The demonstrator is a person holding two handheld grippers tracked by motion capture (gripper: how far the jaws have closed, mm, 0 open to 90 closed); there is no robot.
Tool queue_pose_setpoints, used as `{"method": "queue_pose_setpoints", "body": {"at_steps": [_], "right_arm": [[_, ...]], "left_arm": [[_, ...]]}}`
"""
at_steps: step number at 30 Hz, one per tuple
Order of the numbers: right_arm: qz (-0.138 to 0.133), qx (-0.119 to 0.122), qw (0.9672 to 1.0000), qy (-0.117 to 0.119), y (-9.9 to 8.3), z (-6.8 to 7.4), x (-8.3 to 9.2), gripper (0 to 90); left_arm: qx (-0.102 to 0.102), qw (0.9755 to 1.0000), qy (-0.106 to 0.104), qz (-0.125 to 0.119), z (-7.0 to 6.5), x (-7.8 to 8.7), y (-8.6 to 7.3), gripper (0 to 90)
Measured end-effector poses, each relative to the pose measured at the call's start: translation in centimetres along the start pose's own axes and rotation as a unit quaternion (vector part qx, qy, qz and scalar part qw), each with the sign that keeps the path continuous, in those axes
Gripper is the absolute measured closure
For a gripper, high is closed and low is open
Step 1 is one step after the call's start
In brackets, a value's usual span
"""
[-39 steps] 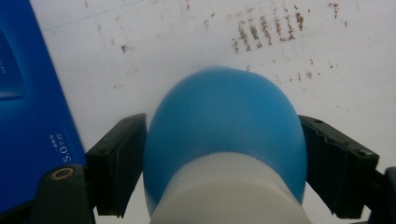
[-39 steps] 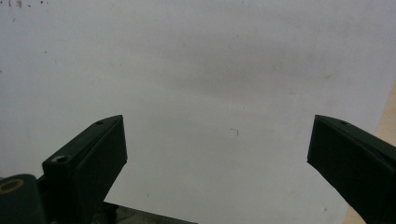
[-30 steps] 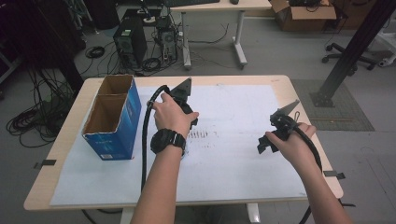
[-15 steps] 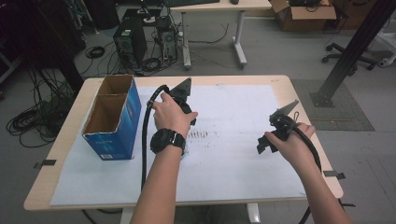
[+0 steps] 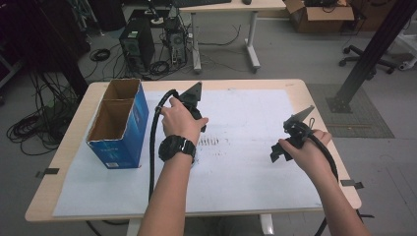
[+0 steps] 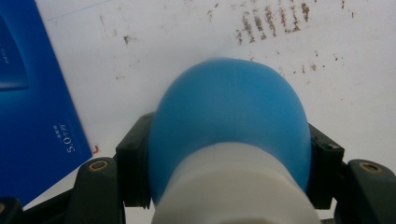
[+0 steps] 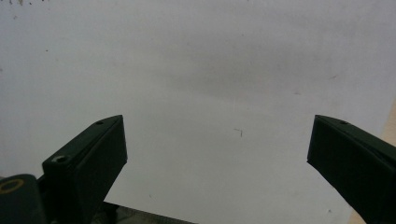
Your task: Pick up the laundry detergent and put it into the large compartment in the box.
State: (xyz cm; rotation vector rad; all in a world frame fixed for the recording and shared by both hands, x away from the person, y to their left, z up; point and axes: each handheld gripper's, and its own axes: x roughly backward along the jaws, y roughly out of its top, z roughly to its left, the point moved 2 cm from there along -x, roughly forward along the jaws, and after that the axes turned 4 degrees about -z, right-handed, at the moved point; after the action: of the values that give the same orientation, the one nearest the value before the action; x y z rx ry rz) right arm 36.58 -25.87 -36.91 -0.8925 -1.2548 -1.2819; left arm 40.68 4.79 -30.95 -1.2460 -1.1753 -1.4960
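Observation:
A blue bulb-shaped object with a white base (image 6: 229, 116) sits between the two black jaws of my left gripper (image 6: 229, 168), which is shut on it. It hangs just above the white paper, beside the blue box (image 6: 32, 116). In the high view, the left gripper (image 5: 199, 120) is at the table's middle, and the hand covers most of it. My right gripper (image 5: 277, 153) is held over the right side of the paper. Its jaws stand wide apart with nothing between them (image 7: 217, 154).
An open-topped blue cardboard box (image 5: 118, 123) with two compartments stands at the table's left. White paper (image 5: 246, 167) with dark smudges near its middle covers most of the wooden table (image 5: 64, 147). A black cable (image 5: 153, 147) trails from the left gripper along the forearm.

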Motion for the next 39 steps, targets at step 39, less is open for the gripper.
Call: {"method": "queue_pose_setpoints", "body": {"at_steps": [39], "right_arm": [[0.001,-0.001,1.0000,-0.002,0.0,0.2,0.5,5.0]], "left_arm": [[-0.006,0.9998,-0.018,0.001,0.6,1.9,0.1,37.2]]}}
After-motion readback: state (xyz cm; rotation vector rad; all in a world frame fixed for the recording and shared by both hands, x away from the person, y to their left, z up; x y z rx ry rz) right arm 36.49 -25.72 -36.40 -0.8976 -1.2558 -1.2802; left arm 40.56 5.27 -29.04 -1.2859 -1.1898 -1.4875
